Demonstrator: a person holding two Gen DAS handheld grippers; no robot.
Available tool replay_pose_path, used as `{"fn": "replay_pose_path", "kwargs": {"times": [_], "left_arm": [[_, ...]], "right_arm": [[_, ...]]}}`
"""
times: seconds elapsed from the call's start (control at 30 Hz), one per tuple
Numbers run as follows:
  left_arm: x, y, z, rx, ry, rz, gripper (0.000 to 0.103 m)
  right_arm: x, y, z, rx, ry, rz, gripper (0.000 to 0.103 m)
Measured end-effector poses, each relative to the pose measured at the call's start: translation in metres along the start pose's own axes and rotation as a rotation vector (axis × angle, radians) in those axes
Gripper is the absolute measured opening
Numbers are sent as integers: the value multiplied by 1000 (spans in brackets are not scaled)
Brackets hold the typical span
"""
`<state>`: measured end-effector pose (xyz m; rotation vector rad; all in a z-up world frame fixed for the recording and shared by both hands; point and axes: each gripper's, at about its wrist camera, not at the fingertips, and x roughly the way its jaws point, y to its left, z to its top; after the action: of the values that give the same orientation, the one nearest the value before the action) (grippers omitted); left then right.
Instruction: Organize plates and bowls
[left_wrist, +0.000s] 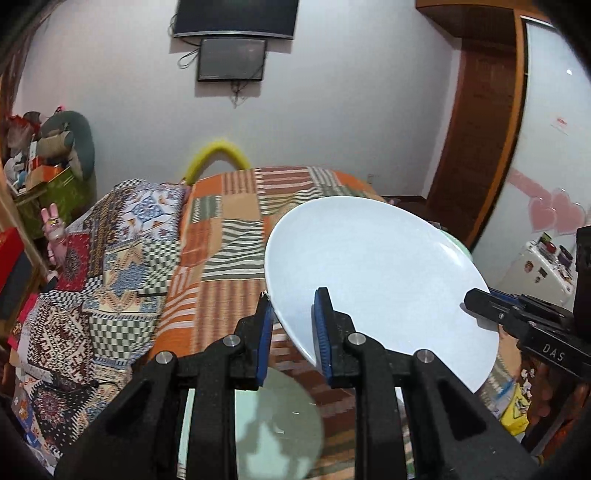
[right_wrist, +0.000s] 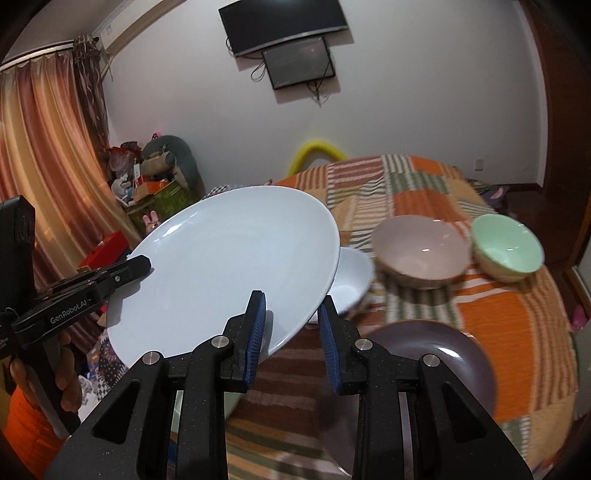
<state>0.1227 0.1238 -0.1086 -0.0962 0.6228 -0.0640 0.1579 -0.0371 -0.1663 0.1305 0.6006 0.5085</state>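
A large, round, pale blue ceramic plate is hanging tilted in the air above a bed covered with an orange patchwork striped blanket, carried from both sides. The left gripper is pinching the plate's near rim between its blue-padded jaws, and the right gripper is straddling the opposite rim with its jaws narrow around the edge. On the blanket beyond are sitting a white bowl, a pinkish-beige bowl and a mint green bowl, with a dark purple plate lying nearer the right gripper.
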Motion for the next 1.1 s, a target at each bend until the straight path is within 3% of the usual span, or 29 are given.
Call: {"fn": "replay_pose_path", "kwargs": {"times": [0.47,1.1], "left_arm": [[17,-78,-13,70,68,-100,23],[67,-112,-56,99,200,-126,23]], "right_arm": [[-48,-59,-22,47,-9,-94,26],[-43,-97,-69,92,101,-157,26]]}}
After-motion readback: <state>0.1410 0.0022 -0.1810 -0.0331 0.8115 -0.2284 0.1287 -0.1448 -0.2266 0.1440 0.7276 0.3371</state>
